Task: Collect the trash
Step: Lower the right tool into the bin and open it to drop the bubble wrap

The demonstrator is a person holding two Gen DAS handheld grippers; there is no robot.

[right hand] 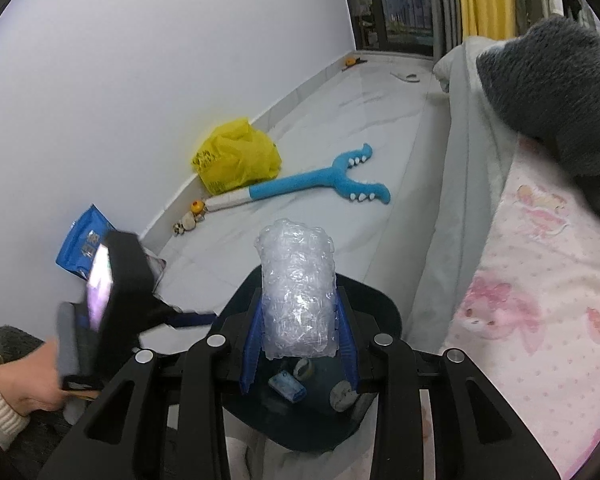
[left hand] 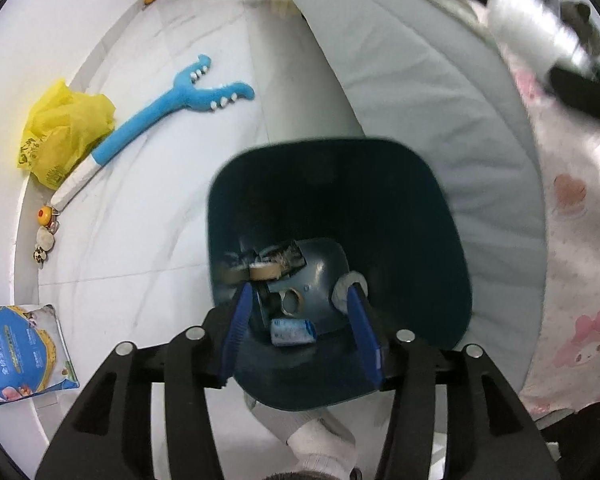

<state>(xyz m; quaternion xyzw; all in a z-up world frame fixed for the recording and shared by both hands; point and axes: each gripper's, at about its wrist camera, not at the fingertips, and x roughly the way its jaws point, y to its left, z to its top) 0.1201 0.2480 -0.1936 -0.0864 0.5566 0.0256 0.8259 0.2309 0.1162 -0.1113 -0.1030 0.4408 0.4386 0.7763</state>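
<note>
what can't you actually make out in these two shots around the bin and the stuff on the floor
- Bin bottom, left wrist view: dark and blurred; the scraps behind the tape roll cannot be identified.
- Bin in the right wrist view: mostly hidden behind the bubble wrap held in the right gripper.
- Blue packet: cut off by the picture's edge, print too small to read.
- Small trinkets by the wall: too small to identify.

Both wrist views close above bin [left hand: 452, 240]
</note>
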